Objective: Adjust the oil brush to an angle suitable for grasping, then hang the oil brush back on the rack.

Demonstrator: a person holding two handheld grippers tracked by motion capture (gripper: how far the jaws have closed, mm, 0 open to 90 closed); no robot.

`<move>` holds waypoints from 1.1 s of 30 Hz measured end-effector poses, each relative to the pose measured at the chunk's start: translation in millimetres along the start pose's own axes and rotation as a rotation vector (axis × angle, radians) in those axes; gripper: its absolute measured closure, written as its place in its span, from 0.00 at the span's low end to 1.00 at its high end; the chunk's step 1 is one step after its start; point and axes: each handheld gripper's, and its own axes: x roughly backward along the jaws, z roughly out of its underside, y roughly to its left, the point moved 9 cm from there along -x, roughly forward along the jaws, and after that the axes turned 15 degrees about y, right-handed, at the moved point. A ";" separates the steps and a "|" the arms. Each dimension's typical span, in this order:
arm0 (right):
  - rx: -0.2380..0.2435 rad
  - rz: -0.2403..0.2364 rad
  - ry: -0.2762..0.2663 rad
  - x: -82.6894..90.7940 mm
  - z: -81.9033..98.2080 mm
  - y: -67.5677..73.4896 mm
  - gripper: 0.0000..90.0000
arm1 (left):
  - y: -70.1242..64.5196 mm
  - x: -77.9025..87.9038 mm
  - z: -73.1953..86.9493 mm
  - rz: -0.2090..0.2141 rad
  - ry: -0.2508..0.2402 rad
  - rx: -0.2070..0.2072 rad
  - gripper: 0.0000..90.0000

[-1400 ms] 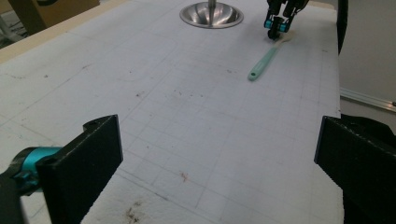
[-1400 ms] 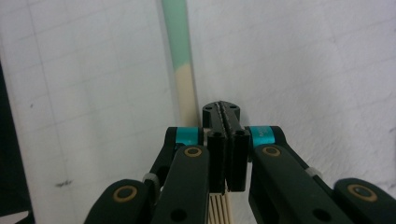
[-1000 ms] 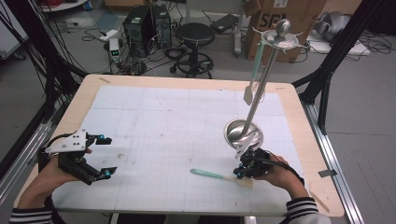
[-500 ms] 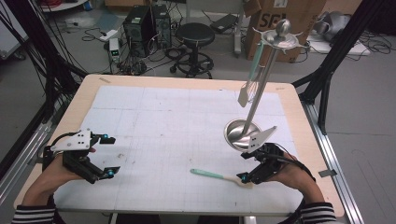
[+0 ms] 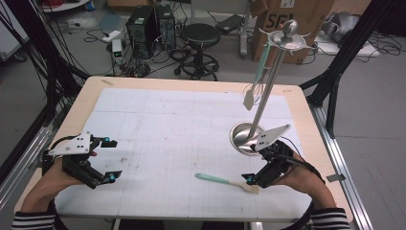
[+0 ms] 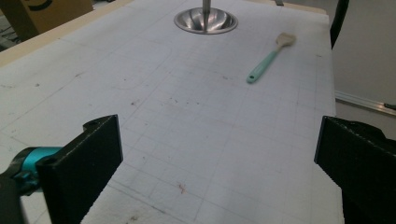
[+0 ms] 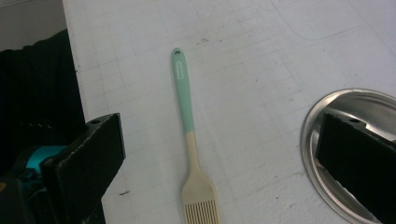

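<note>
1. The brush [image 5: 226,181] lies flat on the white mat [image 5: 182,143] near the desk's front edge, toward the front right corner. In my judgement it has been set down, and what is left is either to draw the gripper away or to pick it up again for the stand.
2. It has a mint-green handle with a hanging hole at the end and a cream lower half ending in a slotted head [image 7: 201,205]. The head points toward the right gripper [image 5: 258,163].
3. The right gripper has just been opening; its jaws stand wide, just above the brush head, with nothing pressed between them.
4. Just beyond, the stand [image 5: 249,136], a steel dish with a tall pole, carries other hanging tools [image 5: 253,93].
5. The left gripper [image 5: 111,160] rests near the front left corner, wide and empty.
</note>
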 end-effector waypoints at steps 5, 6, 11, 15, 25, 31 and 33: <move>0.005 0.008 0.009 2.8 -0.3 0.7 0.00 | 0.2 0.4 -0.2 -0.003 -0.004 0.007 0.02; 0.002 0.007 0.013 1.9 0.0 1.2 0.00 | -0.1 0.6 -0.3 -0.004 -0.005 0.006 0.02; 0.006 0.023 0.046 -5.4 1.5 1.9 0.00 | 0.3 1.6 0.0 -0.008 -0.002 0.008 0.02; 0.009 0.009 0.072 -14.8 2.1 5.2 0.00 | -0.8 2.5 0.0 -0.014 -0.003 0.007 0.02; 0.046 0.019 0.154 -44.1 0.8 9.9 0.00 | -2.0 3.2 -0.1 -0.015 -0.001 0.001 0.02; 0.078 0.003 0.215 -57.1 3.3 15.3 0.00 | -2.8 4.0 -0.6 -0.013 -0.006 0.000 0.02; 0.086 -0.008 0.227 -60.7 4.0 17.2 0.00 | -2.5 4.4 -0.7 -0.014 -0.007 -0.002 0.02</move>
